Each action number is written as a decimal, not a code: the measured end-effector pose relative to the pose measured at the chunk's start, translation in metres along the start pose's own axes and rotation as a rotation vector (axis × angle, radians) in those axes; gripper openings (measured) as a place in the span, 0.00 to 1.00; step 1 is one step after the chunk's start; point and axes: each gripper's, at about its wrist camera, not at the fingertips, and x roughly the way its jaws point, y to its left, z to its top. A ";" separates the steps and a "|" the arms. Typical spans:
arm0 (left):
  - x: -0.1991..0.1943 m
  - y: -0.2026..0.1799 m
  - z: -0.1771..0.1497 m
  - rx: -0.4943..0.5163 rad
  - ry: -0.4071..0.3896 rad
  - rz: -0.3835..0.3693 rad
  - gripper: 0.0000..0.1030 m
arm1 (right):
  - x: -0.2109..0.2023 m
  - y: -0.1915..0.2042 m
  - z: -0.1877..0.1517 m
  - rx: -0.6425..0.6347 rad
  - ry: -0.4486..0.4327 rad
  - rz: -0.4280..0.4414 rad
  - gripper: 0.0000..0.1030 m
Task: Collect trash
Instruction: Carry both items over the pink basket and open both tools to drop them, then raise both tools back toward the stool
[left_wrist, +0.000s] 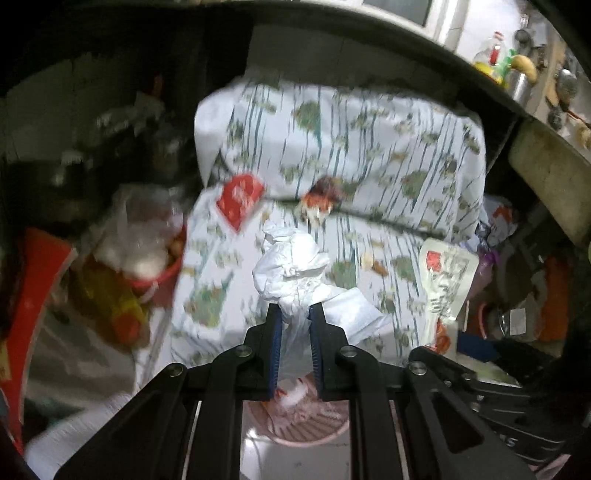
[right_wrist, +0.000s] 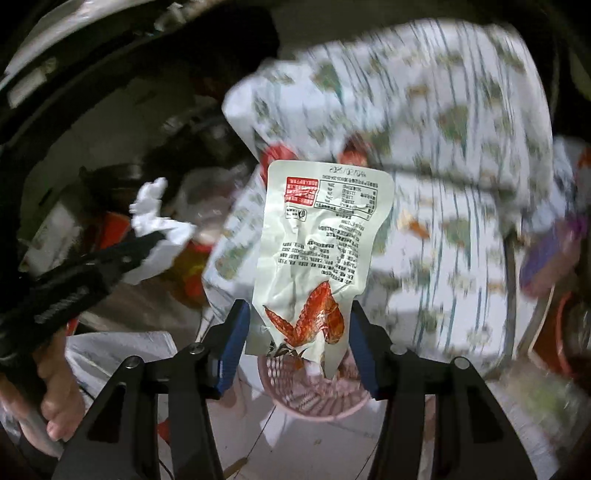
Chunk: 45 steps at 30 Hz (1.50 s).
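Observation:
My left gripper (left_wrist: 295, 314) is shut on a crumpled white tissue (left_wrist: 291, 266) and holds it above a pink slotted basket (left_wrist: 314, 428) on the floor. It also shows in the right wrist view (right_wrist: 147, 243) at the left, with the tissue (right_wrist: 159, 221). My right gripper (right_wrist: 299, 314) has its jaws wide apart; a white snack wrapper (right_wrist: 321, 251) with a red chicken-wing picture hangs between them above the pink basket (right_wrist: 314, 398). The same wrapper shows in the left wrist view (left_wrist: 445, 280). A red packet (left_wrist: 240, 199) and food scraps (left_wrist: 317, 203) lie on the patterned tablecloth (left_wrist: 351, 140).
A red bowl (left_wrist: 155, 277) with clear plastic and a yellow bag sits at the left. Clutter and bags lie at the right of the table (left_wrist: 517, 295). A shelf with bottles (left_wrist: 495, 55) is at the top right. A hand (right_wrist: 55, 398) grips the left tool.

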 end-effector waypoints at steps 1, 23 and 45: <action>0.006 0.000 -0.006 -0.001 0.019 -0.004 0.15 | 0.010 -0.005 -0.006 0.013 0.036 0.013 0.50; 0.146 0.032 -0.081 -0.058 0.382 0.017 0.15 | 0.118 -0.017 -0.067 -0.046 0.378 -0.040 0.58; 0.115 0.041 -0.059 -0.001 0.199 0.147 0.64 | 0.115 -0.025 -0.055 -0.006 0.313 -0.077 0.75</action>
